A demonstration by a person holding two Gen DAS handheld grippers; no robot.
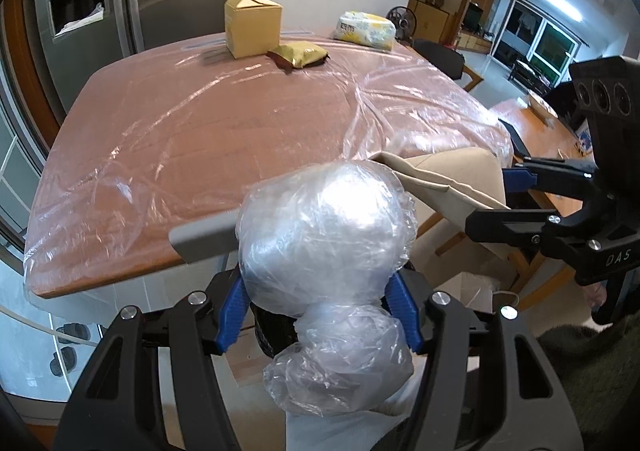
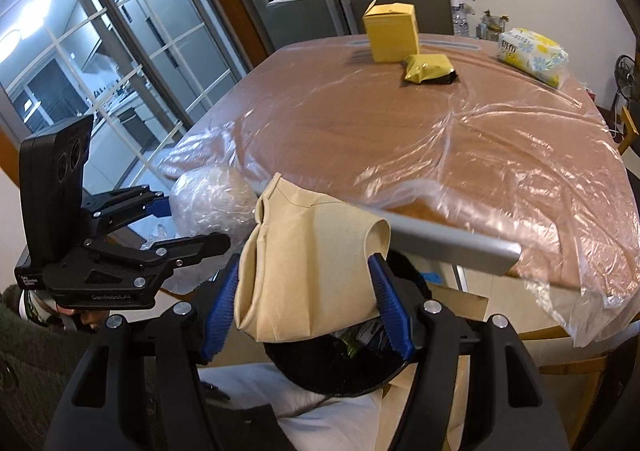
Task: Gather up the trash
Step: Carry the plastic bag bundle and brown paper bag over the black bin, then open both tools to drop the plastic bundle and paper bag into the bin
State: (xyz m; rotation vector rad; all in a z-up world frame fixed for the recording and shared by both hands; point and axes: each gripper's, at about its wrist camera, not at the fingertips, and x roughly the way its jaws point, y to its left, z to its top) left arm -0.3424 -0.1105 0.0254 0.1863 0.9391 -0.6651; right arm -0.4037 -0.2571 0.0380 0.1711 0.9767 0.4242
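My left gripper [image 1: 320, 299] is shut on a crumpled ball of clear plastic wrap [image 1: 324, 227], held off the near edge of the wooden table [image 1: 192, 123]. The ball [image 2: 212, 203] and the left gripper [image 2: 172, 225] also show at the left of the right wrist view. My right gripper [image 2: 308, 303] is shut on a folded beige paper bag [image 2: 312, 267]. That bag [image 1: 448, 179] and the right gripper [image 1: 500, 199] appear at the right of the left wrist view. Below the bag sits a dark bin [image 2: 340, 363] with some trash inside.
A clear plastic sheet [image 2: 500, 147] covers the table. At the far side stand a yellow cardboard box [image 1: 252, 25], a gold foil packet [image 1: 300, 55] and a tissue pack [image 1: 366, 29]. A steel fridge [image 1: 120, 3] is behind. A grey bar [image 2: 452, 241] runs along the near edge.
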